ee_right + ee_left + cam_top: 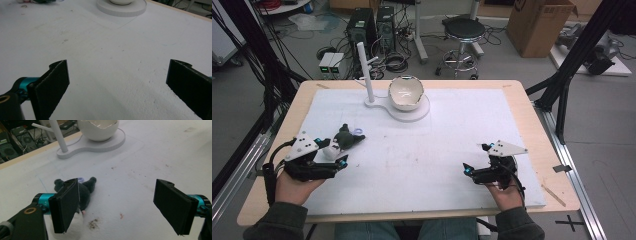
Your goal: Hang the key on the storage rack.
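While I watch from the high view, the small plush toy (pixel 343 139) lies on the white table cover (pixel 422 150), toward its left side and well apart from the egg-shaped bowl (pixel 406 92) on its white stand (pixel 398 107). It looks dark grey with stubby limbs, a pale part at one end and a bit of lilac at the other; in the left gripper view I see the toy (pixel 85 192) lying just beyond the near black pad, partly hidden behind it. My left gripper (pixel 337 155) sits just beside the toy, its jaws wide apart with nothing pressed between them, the hand low over the cover and pointing toward the stand. My right gripper (pixel 474 159) rests at the right side, jaws likewise spread over bare cover, forearm coming in from the table's near edge.
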Motion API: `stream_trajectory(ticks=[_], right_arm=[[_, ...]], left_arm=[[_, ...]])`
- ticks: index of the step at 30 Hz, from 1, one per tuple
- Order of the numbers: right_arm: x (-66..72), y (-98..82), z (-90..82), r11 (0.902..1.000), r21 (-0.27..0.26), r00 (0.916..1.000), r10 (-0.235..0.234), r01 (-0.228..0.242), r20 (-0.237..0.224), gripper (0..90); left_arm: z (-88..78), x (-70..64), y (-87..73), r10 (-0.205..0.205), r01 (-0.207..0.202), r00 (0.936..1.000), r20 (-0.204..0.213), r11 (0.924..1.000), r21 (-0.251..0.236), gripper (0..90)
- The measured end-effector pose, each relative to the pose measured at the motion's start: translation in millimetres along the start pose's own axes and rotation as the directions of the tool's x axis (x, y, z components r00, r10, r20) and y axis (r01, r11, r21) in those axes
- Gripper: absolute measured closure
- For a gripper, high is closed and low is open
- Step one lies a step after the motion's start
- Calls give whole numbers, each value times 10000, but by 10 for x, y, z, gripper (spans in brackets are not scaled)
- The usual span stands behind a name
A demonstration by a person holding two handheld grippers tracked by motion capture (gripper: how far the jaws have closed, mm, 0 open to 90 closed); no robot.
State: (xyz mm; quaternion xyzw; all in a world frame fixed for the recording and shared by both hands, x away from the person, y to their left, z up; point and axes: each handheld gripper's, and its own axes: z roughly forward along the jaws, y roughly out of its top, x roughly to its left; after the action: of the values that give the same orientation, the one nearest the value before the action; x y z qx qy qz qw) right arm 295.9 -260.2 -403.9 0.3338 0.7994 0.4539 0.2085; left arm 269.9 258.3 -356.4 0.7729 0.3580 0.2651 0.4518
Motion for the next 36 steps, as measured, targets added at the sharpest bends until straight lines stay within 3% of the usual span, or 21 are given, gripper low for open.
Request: stream_trajectory(ticks=[13, 36], right_arm=[[-21, 2, -3, 10000, -89, 9999, 34, -35, -151, 39], [-18, 17, 36, 9999, -119, 9996, -119, 116, -270, 39]], left_arm=[[116, 237, 113, -249, 251, 9997, -68, 9993, 277, 239], [470, 568, 33, -696, 743, 9964, -484, 9920, 1020, 278]])
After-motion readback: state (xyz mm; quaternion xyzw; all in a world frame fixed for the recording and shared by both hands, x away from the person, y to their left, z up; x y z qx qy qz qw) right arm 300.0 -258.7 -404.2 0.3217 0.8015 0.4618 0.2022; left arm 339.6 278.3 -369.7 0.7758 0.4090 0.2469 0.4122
